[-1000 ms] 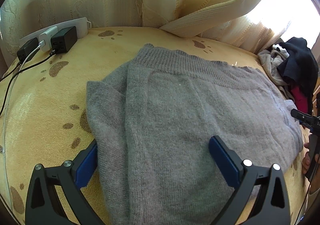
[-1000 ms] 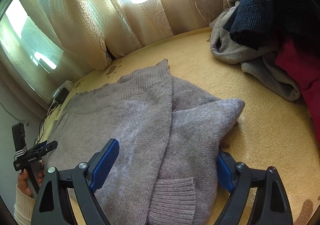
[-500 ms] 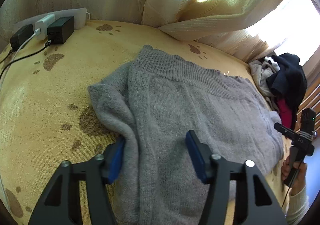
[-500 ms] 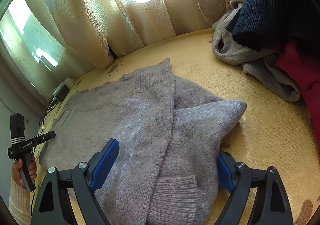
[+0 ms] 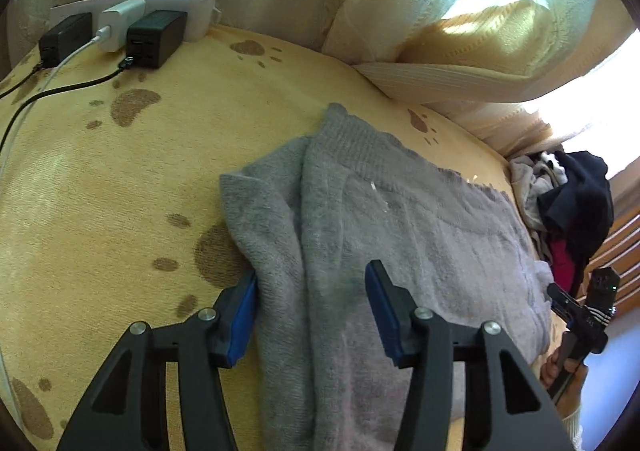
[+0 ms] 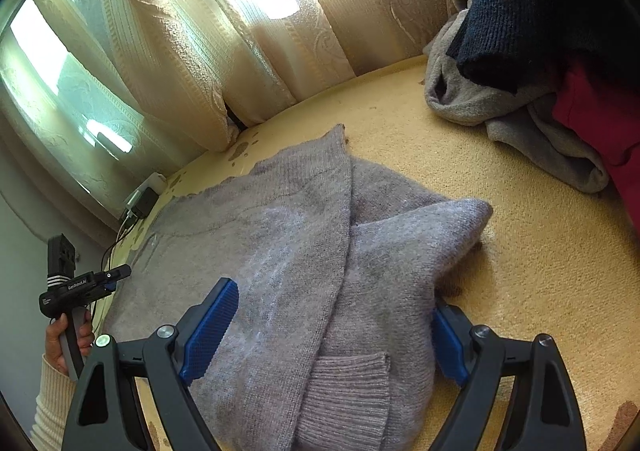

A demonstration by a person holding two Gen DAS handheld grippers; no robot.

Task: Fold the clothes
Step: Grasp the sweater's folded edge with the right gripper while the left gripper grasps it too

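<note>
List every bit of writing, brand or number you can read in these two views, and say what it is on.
"GenRobot.AI": white lettering on the black body of the left gripper, seen in the right wrist view; small, so the reading is not certain.
A smaller white mark on the same body, nearer the handle: too small to read.
Chargers in the power strip: no legible print.
Grey sweater: no label showing.
</note>
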